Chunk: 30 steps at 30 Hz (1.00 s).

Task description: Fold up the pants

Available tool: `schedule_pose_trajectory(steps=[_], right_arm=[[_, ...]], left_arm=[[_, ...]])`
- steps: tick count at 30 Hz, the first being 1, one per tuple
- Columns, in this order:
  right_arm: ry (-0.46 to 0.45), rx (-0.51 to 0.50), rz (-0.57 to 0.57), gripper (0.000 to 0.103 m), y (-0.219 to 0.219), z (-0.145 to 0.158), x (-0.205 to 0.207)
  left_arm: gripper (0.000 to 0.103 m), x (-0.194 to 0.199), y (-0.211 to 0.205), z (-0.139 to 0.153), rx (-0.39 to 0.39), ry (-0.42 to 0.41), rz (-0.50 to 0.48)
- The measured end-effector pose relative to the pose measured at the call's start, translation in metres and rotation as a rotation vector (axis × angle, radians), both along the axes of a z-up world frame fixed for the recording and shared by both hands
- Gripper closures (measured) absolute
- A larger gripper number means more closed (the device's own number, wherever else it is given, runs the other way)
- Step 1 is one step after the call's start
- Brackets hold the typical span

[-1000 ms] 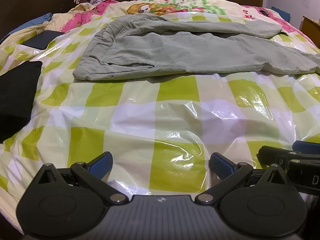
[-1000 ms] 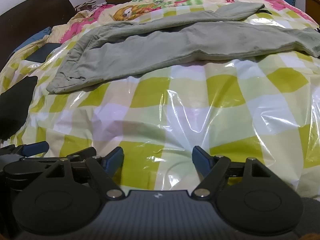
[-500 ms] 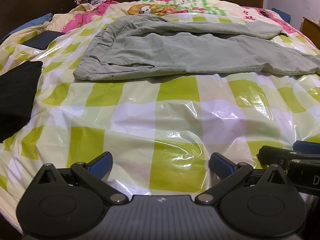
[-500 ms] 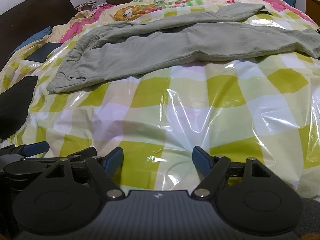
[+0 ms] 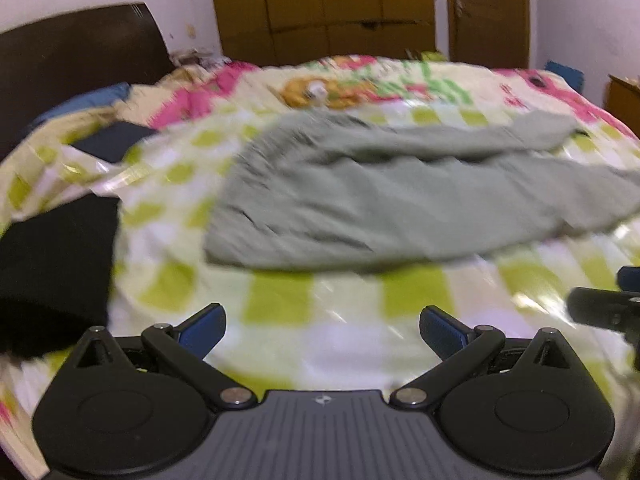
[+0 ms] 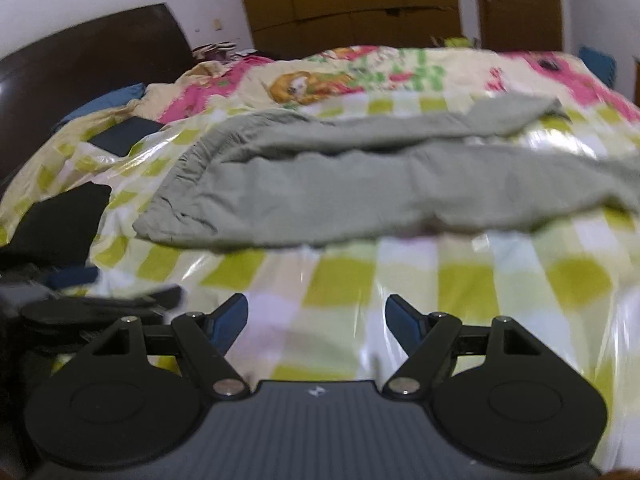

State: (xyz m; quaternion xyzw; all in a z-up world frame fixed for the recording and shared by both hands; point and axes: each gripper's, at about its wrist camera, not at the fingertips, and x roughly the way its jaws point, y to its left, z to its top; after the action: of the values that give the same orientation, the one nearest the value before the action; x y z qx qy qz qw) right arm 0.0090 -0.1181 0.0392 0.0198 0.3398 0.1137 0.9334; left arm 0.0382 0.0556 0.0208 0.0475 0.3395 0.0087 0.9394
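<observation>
Pants lie flat across checked bed cover, ahead of my left gripper and right gripper, both spread, empty. Soft, light, limp cloth; I judge waistband corners best to pinch.

No legible text or labels

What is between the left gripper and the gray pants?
Only bare checkered bed cover lies between the left gripper and the pants, seen in the left wrist view.

one pants, two claws, two dark cloths
</observation>
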Motion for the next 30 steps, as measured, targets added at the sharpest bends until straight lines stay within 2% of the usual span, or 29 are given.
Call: schedule_pose_trajectory(steps=[6, 11, 13, 17, 19, 22, 24, 25, 27, 30], right_arm=[[-0.005, -0.053, 0.142, 0.027, 0.029, -0.004, 0.058], [0.018, -0.092, 0.277, 0.03, 0.058, -0.018, 0.098], [0.035, -0.116, 0.326, 0.032, 0.067, -0.026, 0.108], [0.056, -0.139, 0.435, 0.032, 0.075, -0.034, 0.115], [0.069, -0.16, 0.476, 0.033, 0.079, -0.038, 0.117], [0.095, -0.22, 0.51, 0.044, 0.087, -0.045, 0.124], [0.117, -0.24, 0.5, 0.061, 0.09, -0.05, 0.131], [0.127, -0.24, 0.494, 0.064, 0.091, -0.051, 0.134], [0.15, -0.242, 0.493, 0.085, 0.096, -0.05, 0.14], [0.182, -0.256, 0.496, 0.091, 0.111, -0.049, 0.143]], left_arm=[[0.0, 0.047, 0.043, -0.005, 0.087, -0.038, -0.013], [0.0, 0.087, 0.06, -0.03, 0.128, 0.037, -0.082], [0.021, 0.1, 0.064, -0.039, 0.118, 0.084, -0.115], [0.022, 0.111, 0.071, -0.048, 0.077, 0.097, -0.146], [0.029, 0.112, 0.072, -0.046, 0.076, 0.089, -0.169], [0.041, 0.11, 0.071, -0.046, 0.112, 0.096, -0.201], [0.048, 0.11, 0.073, -0.046, 0.126, 0.099, -0.22], [0.052, 0.111, 0.076, -0.045, 0.121, 0.104, -0.226], [0.057, 0.114, 0.084, -0.042, 0.087, 0.118, -0.225], [0.062, 0.117, 0.096, -0.038, 0.037, 0.135, -0.219]])
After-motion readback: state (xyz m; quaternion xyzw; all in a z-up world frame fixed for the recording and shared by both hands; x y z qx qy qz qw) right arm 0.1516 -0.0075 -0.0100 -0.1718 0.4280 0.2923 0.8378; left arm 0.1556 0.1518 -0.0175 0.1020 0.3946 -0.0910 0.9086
